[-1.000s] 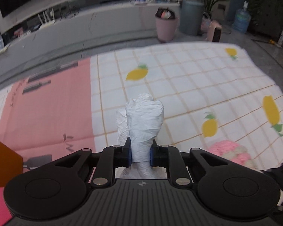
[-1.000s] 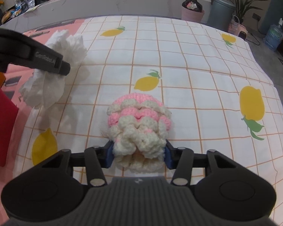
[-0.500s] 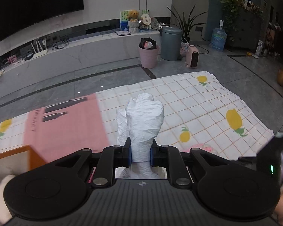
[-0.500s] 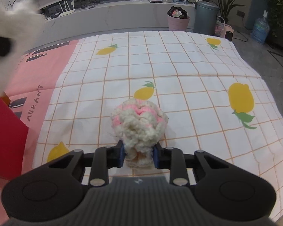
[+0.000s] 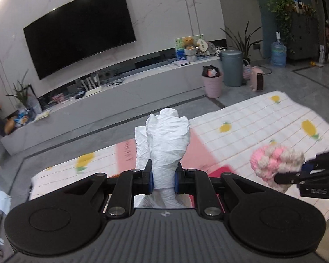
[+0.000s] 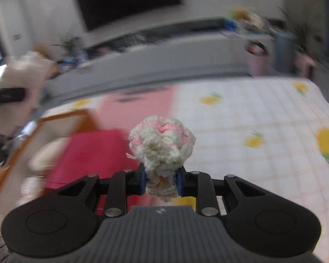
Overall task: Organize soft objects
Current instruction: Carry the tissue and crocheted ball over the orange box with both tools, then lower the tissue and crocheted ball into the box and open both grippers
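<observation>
Left wrist view: left tongs clamped on crumpled white cloth, aloft above lemon-print sheet. Right tongs, just closed further, squeezing knitted pink-and-cream ball above same sheet, beside orange-edged box. Both picked; stowing left, probably there.

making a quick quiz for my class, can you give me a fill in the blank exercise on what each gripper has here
1. The left gripper is shut on a crumpled white ____.
2. The right gripper holds a crocheted ball of cream and ____ yarn.
3. The cloth below both is printed with yellow ____.
4. On the far wall hangs a dark ____.

Missing words: tissue; pink; lemons; television
</observation>
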The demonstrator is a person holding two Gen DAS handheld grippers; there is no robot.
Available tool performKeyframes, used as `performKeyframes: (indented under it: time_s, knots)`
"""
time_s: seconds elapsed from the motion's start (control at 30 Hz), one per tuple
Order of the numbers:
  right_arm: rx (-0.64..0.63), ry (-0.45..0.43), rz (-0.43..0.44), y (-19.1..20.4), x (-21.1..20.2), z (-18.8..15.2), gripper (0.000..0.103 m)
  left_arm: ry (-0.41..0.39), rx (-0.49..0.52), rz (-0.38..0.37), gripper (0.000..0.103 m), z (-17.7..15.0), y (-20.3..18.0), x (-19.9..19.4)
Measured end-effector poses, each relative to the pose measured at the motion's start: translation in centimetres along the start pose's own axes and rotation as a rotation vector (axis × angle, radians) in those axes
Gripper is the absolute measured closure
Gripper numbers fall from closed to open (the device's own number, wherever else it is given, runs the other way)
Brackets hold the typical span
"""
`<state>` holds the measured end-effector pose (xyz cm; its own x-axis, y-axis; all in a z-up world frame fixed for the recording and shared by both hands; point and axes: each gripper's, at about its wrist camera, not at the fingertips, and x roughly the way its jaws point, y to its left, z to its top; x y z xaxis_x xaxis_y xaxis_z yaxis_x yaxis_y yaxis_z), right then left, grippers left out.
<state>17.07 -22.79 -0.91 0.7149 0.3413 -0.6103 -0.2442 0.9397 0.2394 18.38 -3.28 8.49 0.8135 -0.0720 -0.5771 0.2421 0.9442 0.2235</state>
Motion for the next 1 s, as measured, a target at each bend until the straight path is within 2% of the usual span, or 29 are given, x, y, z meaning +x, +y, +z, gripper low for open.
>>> performKeyframes:
  time_s: [0.2, 0.27, 0.33, 0.4, 0.43, 0.57, 0.7, 0.83, 1.0]
  knots:
    - [-0.147, -0.118, 0.067, 10.8, -2.3, 1.0, 0.078, 0.040, -0.094, 0.037, 0.084, -4.6, 4.8, -1.1]
    - [-0.154, -0.118, 0.117, 12.9, -2.7, 1.3, 0.078, 0.108, -0.115, 0.069, 0.084, -5.9, 5.8, -0.9]
    - [-0.172, -0.103, 0.142, 14.7, -2.8, 1.3, 0.078, 0.186, -0.200, 0.040, 0.084, -6.9, 7.9, -1.1]
    - [-0.207, -0.091, 0.154, 16.4, -2.6, 1.0, 0.078, 0.179, -0.300, -0.038, 0.084, -7.9, 9.5, -1.2]
    - [-0.224, -0.077, 0.162, 17.2, -2.2, 0.8, 0.078, 0.168, -0.330, -0.054, 0.084, -8.4, 9.9, -1.0]
    - [-0.267, -0.005, 0.153, 19.3, 0.3, -0.3, 0.078, 0.162, -0.379, -0.044, 0.084, -10.2, 10.9, 0.6]
    - [-0.311, 0.069, 0.118, 20.3, 3.4, -1.7, 0.078, 0.229, -0.484, -0.100, 0.084, -13.1, 12.0, 2.9]
    - [-0.384, 0.137, 0.095, 21.0, 6.6, -2.5, 0.078, 0.236, -0.469, -0.150, 0.084, -14.1, 11.6, 3.9]
    - [-0.424, 0.209, 0.067, 21.5, 9.2, -3.7, 0.078, 0.277, -0.373, -0.102, 0.084, -15.1, 10.8, 5.2]
